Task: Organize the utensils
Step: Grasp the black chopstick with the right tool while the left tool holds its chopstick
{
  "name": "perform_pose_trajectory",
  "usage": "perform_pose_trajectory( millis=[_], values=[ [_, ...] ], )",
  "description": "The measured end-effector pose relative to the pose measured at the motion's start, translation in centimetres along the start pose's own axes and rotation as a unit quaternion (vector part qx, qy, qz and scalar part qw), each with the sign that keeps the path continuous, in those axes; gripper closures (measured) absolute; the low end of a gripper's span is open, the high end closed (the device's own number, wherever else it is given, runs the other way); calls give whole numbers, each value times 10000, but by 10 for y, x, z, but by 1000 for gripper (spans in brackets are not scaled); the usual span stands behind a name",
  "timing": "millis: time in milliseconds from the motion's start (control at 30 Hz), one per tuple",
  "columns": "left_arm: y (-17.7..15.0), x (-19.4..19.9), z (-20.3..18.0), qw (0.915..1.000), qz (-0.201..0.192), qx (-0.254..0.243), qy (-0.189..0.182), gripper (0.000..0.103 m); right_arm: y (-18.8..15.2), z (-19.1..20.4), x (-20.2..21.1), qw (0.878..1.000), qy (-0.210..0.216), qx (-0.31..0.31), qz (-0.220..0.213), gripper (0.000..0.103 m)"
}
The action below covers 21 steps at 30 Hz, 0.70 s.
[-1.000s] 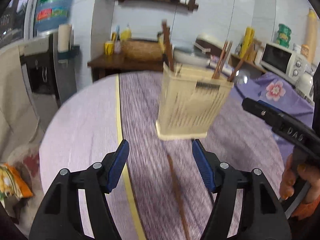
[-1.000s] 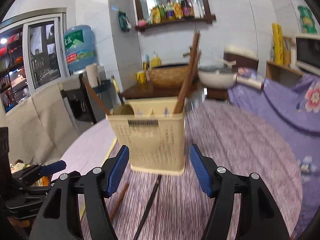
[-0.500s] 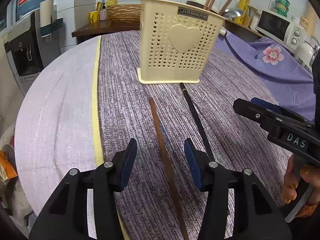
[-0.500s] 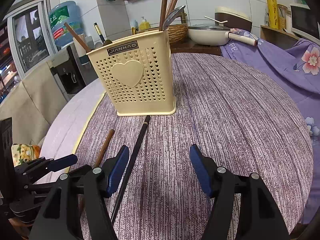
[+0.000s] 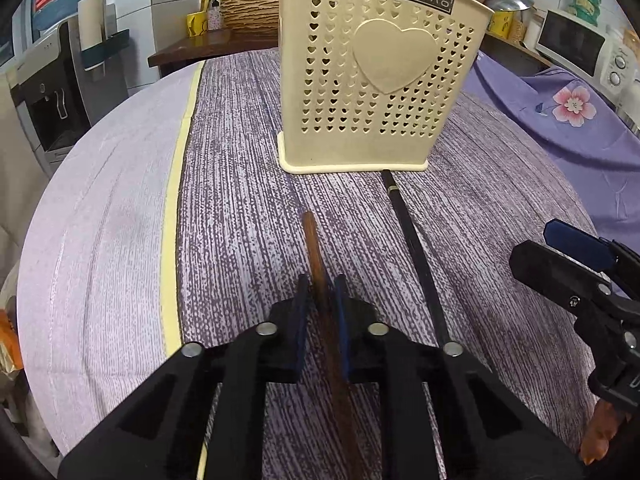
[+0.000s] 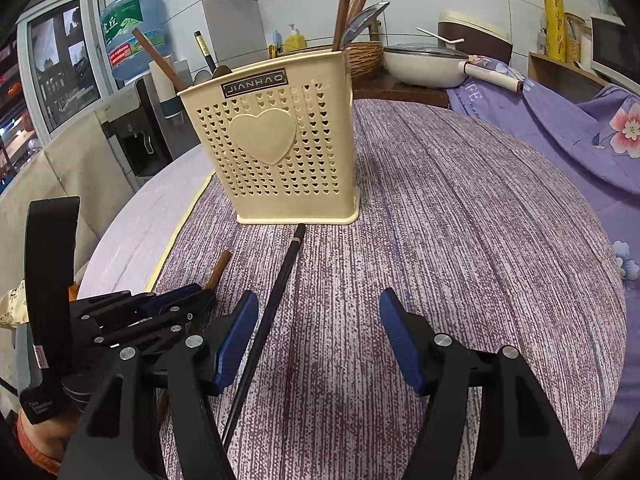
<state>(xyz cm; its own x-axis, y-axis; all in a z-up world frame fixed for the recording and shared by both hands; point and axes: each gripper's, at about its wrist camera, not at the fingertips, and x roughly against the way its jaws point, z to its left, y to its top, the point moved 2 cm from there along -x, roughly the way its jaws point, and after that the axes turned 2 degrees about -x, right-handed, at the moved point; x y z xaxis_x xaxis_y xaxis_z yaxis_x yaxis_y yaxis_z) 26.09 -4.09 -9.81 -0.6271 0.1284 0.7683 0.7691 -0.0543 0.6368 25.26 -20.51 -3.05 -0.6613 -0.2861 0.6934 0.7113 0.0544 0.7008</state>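
Note:
A cream utensil holder [image 5: 380, 80] with heart holes stands upright on the purple tablecloth and holds several chopsticks and spoons [image 6: 348, 4]. A brown chopstick [image 5: 314, 248] lies on the cloth in front of it. My left gripper [image 5: 322, 300] is shut on this brown chopstick near its middle. A black chopstick [image 5: 412, 240] lies beside it on the right, its tip touching the holder's base. My right gripper [image 6: 316, 336] is open and empty, low over the cloth just right of the black chopstick [image 6: 276, 296]. The holder [image 6: 276, 152] stands ahead of it.
The round table [image 5: 100, 220] has a pale edge and a yellow stripe on the left. A floral purple cover [image 6: 580, 128] lies to the right. A pot [image 6: 424, 64], a basket and a water dispenser [image 6: 132, 120] stand behind the table.
My left gripper has moved forward and down and closed on the brown chopstick. The right gripper has come lower and closer to the cloth and stays open.

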Motion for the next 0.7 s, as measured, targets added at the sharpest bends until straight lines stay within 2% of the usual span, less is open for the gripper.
perform_pose_trajectory(
  millis=[133, 267, 400, 633, 700],
  values=[
    [0, 0, 4, 9999, -16, 81, -78, 94, 5, 4, -16, 9998, -8, -55, 173, 41],
    [-1, 0, 1, 10000, -39, -39, 48, 94, 10, 8, -40, 9991, -124, -63, 397, 41],
    [-3, 1, 2, 10000, -43, 11, -10, 94, 14, 11, -65, 9979, -186, -125, 614, 49],
    [-3, 1, 4, 10000, -43, 19, -43, 94, 22, 20, -84, 9962, -492, 134, 705, 52],
    [-3, 1, 4, 10000, -44, 31, -57, 95, 23, 22, -86, 9951, -647, 264, 701, 59]
  ],
)
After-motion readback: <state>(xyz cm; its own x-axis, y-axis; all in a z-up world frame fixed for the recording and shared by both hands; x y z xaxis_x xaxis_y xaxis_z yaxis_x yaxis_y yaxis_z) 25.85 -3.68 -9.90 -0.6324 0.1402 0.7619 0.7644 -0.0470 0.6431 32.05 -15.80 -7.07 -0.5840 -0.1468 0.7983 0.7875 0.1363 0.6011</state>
